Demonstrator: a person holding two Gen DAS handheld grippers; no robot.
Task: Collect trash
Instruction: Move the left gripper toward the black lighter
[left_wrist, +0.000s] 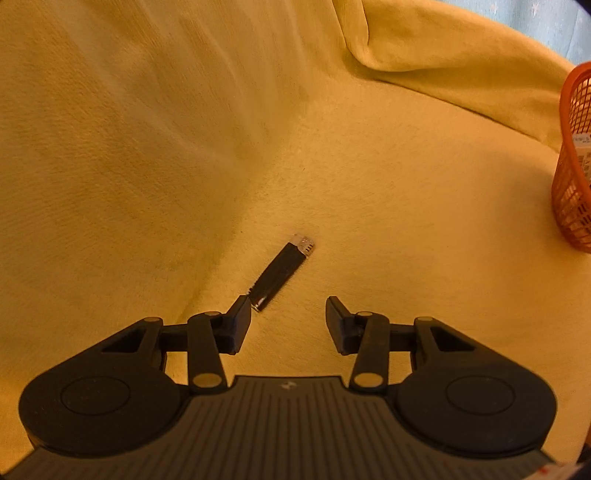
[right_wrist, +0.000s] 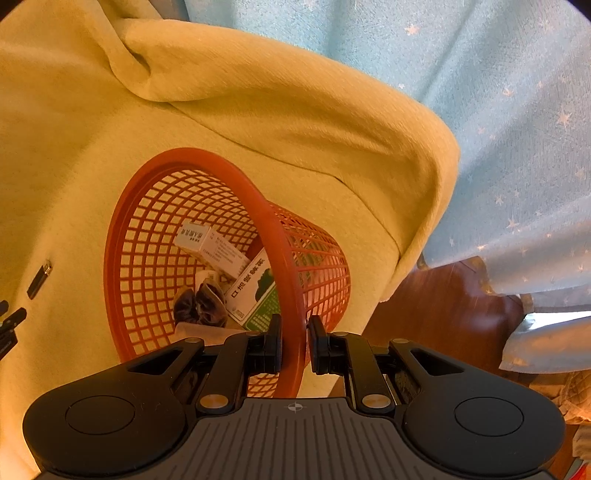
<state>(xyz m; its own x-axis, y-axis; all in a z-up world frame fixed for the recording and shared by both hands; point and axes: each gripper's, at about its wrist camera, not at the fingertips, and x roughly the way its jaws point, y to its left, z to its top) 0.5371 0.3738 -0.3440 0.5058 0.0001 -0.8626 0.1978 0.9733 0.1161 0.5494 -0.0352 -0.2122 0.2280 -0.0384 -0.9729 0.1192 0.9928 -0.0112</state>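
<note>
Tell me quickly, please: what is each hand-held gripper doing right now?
Left hand-held gripper: open, holding nothing; the black lighter lies by its left fingertip.
Right hand-held gripper: closed on the orange basket's rim.

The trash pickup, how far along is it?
Done: two boxes and a dark wad lie in the orange basket. In hand: the right tool straddles the basket rim. Left: the black lighter on the yellow blanket, before the open left tool.

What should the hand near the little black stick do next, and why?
Probably nudge the open left gripper forward until the black lighter sits between its fingers, then close. The lighter's near end only touches one fingertip, while the right gripper holds the orange basket.
</note>
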